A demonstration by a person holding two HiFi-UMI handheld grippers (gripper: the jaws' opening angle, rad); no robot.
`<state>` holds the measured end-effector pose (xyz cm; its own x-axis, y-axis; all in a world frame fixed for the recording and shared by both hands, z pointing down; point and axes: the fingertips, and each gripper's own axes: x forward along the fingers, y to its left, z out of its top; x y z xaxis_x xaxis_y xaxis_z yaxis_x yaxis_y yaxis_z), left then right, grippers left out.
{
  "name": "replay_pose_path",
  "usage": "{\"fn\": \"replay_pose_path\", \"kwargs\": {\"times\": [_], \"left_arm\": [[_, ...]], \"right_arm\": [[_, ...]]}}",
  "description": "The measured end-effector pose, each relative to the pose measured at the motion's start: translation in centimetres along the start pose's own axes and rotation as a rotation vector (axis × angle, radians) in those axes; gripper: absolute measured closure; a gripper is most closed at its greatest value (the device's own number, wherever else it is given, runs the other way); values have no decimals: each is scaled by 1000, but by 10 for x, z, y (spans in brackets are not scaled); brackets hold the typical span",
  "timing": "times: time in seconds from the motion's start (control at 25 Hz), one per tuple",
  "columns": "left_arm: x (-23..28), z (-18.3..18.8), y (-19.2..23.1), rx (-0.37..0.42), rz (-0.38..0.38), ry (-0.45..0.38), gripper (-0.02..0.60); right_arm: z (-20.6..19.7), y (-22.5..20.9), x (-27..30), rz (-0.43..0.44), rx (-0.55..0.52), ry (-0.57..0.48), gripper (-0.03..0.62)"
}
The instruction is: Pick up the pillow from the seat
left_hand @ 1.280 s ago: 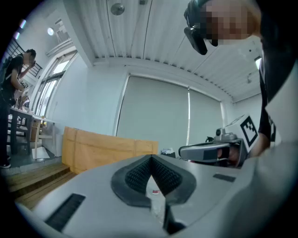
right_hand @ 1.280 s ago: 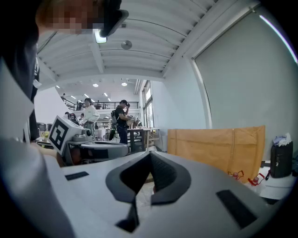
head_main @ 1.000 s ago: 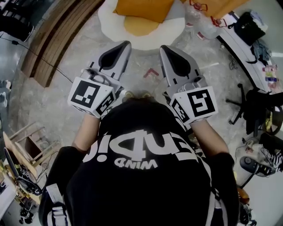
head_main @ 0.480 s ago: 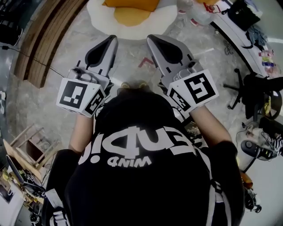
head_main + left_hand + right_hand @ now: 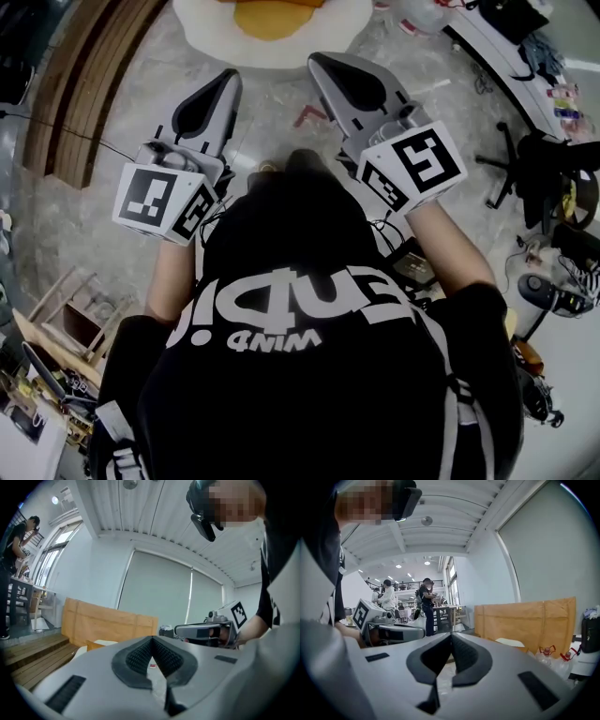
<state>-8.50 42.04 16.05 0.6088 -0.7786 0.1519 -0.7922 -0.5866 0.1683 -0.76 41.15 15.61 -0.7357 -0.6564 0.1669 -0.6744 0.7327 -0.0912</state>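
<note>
1 orange pillow (image 5: 96, 645) lies on the white seat (image 5: 202, 28), long axis unclear.

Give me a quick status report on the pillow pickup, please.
Left claw shut, empty. Right claw shut, empty. Pillow on white seat ahead, untouched. Nothing seen in the way.

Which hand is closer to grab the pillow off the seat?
Right, but only just. The right tongs reach a little nearer the white seat than the left tongs. Both are shut, empty and short of it.
</note>
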Motion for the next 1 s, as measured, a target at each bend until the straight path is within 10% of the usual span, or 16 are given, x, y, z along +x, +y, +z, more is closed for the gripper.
{"fn": "replay_pose_path", "kwargs": {"times": [1.0], "left_arm": [[98, 8, 68, -3, -7, 43, 574]], "right_arm": [[6, -102, 51, -83, 53, 7, 572]]}}
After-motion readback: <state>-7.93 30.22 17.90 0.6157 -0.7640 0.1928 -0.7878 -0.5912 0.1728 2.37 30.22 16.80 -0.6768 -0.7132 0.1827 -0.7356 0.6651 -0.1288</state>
